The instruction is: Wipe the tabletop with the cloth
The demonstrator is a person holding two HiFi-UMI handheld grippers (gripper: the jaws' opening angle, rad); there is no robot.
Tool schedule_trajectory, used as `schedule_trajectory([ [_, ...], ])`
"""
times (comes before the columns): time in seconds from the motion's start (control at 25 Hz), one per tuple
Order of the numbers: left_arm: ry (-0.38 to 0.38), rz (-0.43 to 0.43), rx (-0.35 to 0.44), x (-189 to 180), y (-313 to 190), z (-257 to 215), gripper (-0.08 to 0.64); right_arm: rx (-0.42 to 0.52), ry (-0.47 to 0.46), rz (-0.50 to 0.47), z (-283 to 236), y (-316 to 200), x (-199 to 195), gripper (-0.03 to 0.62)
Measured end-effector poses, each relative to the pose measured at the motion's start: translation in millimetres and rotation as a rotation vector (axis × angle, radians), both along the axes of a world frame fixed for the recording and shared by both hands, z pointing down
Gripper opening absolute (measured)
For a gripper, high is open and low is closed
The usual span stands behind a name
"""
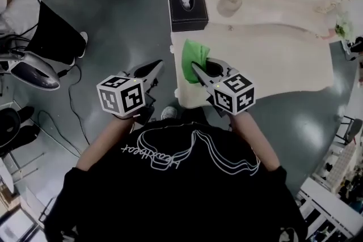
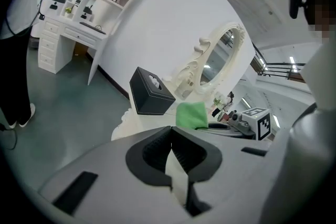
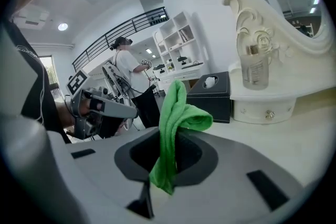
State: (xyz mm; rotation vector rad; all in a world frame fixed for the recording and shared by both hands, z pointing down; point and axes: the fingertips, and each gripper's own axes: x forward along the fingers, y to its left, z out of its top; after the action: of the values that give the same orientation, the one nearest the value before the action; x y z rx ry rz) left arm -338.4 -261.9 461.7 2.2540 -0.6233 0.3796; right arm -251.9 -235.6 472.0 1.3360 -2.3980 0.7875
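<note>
Head view: the right gripper [image 1: 197,69] is clamped on a bunched green microfibre cloth [image 1: 190,56] at the near corner of the cream dressing-table tabletop [image 1: 272,59], while the left gripper [image 1: 157,67] hangs beside it over grey floor [image 1: 125,25]. Left gripper view: its fingers meet on nothing, with the cloth ahead of their tips. Right gripper view: the cloth rises between the fingers, and a black tissue box [image 3: 212,94] and a clear glass tumbler [image 3: 255,72] stand beyond. Pressing the cloth flat and sweeping in overlapping passes would likely serve best.

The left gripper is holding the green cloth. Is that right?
No. It is the right gripper that is holding the green cloth. The right gripper view shows the cloth pinched between its jaws. The left gripper is shut with nothing in it.
</note>
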Motion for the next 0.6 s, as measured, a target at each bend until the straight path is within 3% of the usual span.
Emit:
schedule_trajectory([
  [0.6,-0.052,-0.237,-0.057,-2.7,0.0,8.4,0.003,-0.072,0.056,-0.201,45.3,-46.5,-13.2,0.055],
])
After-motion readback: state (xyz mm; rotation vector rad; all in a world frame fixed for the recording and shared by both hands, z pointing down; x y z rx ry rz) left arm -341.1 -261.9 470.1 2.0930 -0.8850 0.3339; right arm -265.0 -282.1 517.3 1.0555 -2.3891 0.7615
